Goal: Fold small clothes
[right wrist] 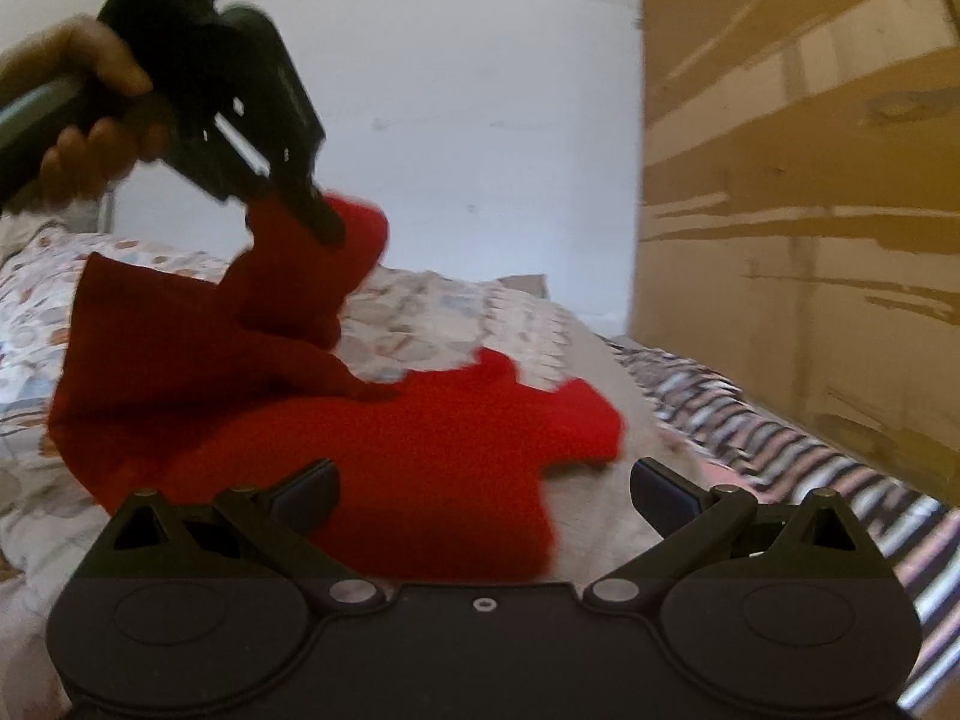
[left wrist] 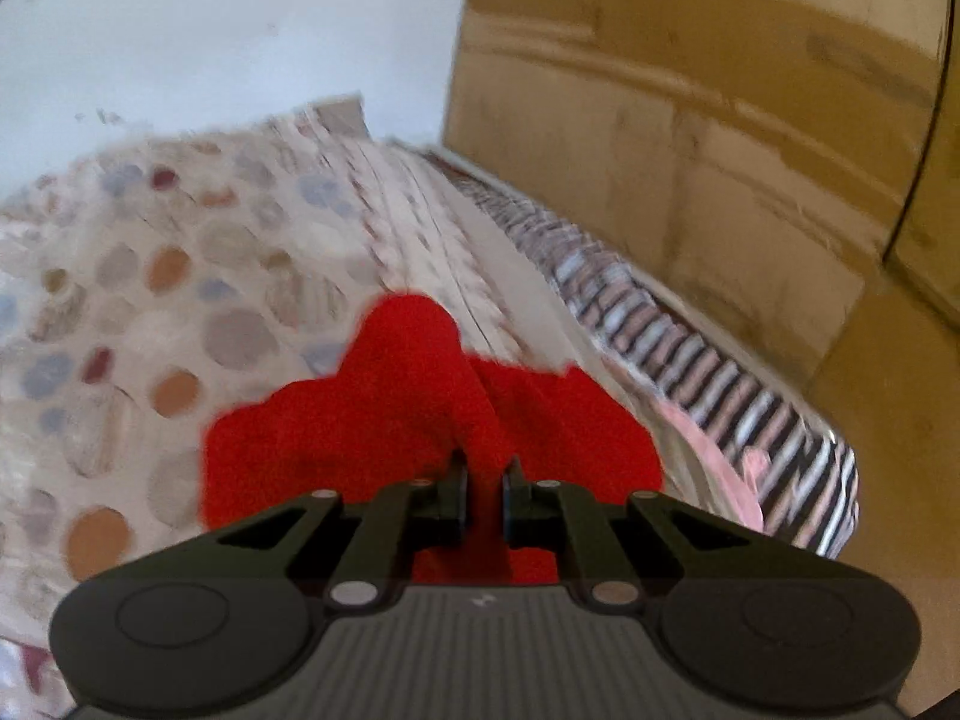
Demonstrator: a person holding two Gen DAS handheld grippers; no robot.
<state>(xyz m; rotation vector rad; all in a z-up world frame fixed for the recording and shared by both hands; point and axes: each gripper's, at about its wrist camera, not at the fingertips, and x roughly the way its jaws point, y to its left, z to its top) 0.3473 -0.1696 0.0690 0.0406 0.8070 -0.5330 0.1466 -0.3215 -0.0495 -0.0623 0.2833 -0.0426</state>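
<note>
We see the left gripper clenched on a fold of the red garment, lifting that part off the bed; the remainder lies near the bed's striped edge; right gripper fingers released, spread over it.

The small garment is plain bright red, darker where it hangs in shade. The bedspread is off-white, dotted with orange, blue, grey and maroon blobs. Along the bed's edge runs a mattress side striped black, white and pink. The wall is white; the cardboard box is tan-brown with paler streaks. Both grippers are black.
</note>
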